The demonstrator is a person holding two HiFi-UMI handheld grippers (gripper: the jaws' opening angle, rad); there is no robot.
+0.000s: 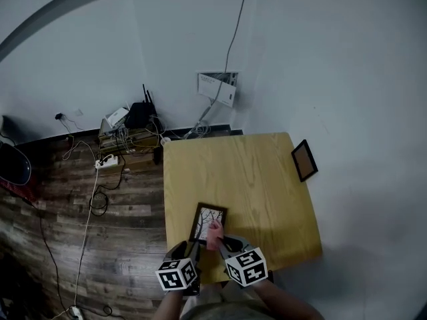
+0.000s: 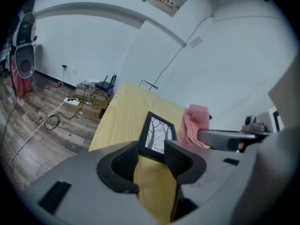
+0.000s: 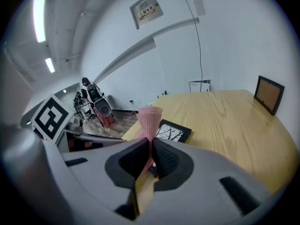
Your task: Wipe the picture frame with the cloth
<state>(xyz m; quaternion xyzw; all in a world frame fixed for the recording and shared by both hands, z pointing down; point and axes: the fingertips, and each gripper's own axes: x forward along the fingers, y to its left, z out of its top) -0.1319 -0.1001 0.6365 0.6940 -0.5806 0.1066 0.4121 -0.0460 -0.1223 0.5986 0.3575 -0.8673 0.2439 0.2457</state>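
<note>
A small black picture frame (image 1: 208,222) with a tree print lies flat near the front edge of the wooden table (image 1: 267,185). In the left gripper view the picture frame (image 2: 159,134) sits just past my left gripper (image 2: 151,157), whose jaws stand wide apart with no pad pressing on it. My right gripper (image 3: 151,154) is shut on a pink cloth (image 3: 149,120), which sticks up from the jaws above the frame's near right corner. From the head camera, the left gripper (image 1: 189,249) and right gripper (image 1: 223,244) sit side by side at the table's front edge, the cloth (image 1: 215,232) between them.
A second, brown-faced frame (image 1: 304,160) leans at the table's right edge by the wall. On the dark wood floor to the left are a low shelf with a router (image 1: 139,115), a power strip (image 1: 107,162) and loose cables.
</note>
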